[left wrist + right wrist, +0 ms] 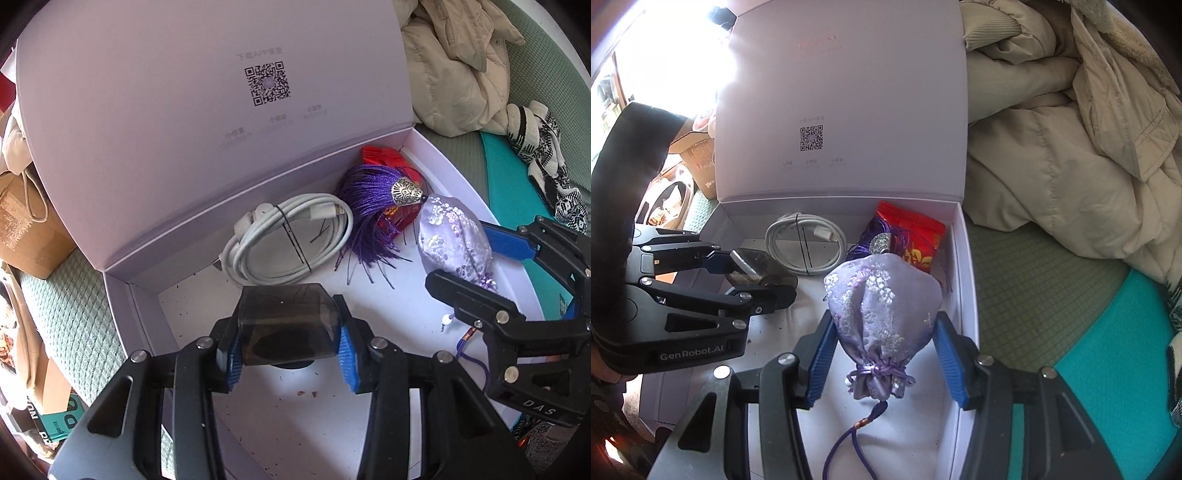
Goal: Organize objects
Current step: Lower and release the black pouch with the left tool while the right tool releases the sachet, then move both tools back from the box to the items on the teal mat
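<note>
An open lilac gift box (136, 295) lies before me with its lid (184, 122) standing up behind. Inside are a coiled white cable (288, 243), a purple tassel (369, 214), a red packet (380, 155) and a lilac embroidered sachet (882, 314). My left gripper (288, 350) is shut on a smoky translucent case (288, 317), low over the box floor at the front left. The right gripper (886, 321) straddles the sachet, which rests on the box floor. Its blue pads (823, 354) stand just clear of the cloth. The sachet's purple cord (846, 443) trails toward me.
A beige quilted jacket (1071, 147) is heaped to the right of and behind the box. A teal mat (1108, 350) and a green textured cover (1027, 295) lie to the right. A brown paper bag and a carton (29, 221) sit to the left, and black-and-white patterned cloth (546, 162) lies at the far right.
</note>
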`<state>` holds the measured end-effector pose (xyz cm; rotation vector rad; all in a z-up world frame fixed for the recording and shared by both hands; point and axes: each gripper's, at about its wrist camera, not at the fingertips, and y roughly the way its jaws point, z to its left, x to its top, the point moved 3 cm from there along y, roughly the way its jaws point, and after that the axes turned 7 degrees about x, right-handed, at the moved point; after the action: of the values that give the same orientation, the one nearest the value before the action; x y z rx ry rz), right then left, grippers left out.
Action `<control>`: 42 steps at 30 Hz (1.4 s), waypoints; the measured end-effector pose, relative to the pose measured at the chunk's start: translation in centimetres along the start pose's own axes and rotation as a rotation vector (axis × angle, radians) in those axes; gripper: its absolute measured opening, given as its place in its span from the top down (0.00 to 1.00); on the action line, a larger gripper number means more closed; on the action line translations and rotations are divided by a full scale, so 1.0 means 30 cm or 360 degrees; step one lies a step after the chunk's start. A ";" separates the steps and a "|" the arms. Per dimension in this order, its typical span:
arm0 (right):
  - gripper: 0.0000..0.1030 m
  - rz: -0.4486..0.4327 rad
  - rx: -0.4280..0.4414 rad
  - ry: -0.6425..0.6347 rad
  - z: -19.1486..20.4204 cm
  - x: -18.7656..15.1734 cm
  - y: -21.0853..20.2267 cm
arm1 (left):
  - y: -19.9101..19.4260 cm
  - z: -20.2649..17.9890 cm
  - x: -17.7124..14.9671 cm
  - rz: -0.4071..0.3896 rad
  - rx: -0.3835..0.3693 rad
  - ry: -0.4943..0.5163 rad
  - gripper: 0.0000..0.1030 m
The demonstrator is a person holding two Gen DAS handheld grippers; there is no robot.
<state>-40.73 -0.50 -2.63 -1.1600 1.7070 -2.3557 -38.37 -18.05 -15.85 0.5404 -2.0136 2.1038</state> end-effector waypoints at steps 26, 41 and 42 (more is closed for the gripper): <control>0.41 -0.0168 -0.0090 0.0009 0.061 0.004 -0.247 | -0.297 0.062 -0.050 -0.0214 0.0024 -0.0030 0.51; 0.41 -0.0300 -0.0117 -0.0013 0.124 -0.020 -0.435 | -0.538 0.094 -0.129 -0.0335 0.0068 -0.0027 0.51; 0.41 -0.0305 -0.0120 -0.0014 0.128 -0.026 -0.448 | -0.554 0.089 -0.135 -0.0345 0.0071 -0.0022 0.51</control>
<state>-32.67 2.13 8.53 -1.4031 1.7709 -2.4044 -28.09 -19.09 -1.95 0.7463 -1.8264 2.0241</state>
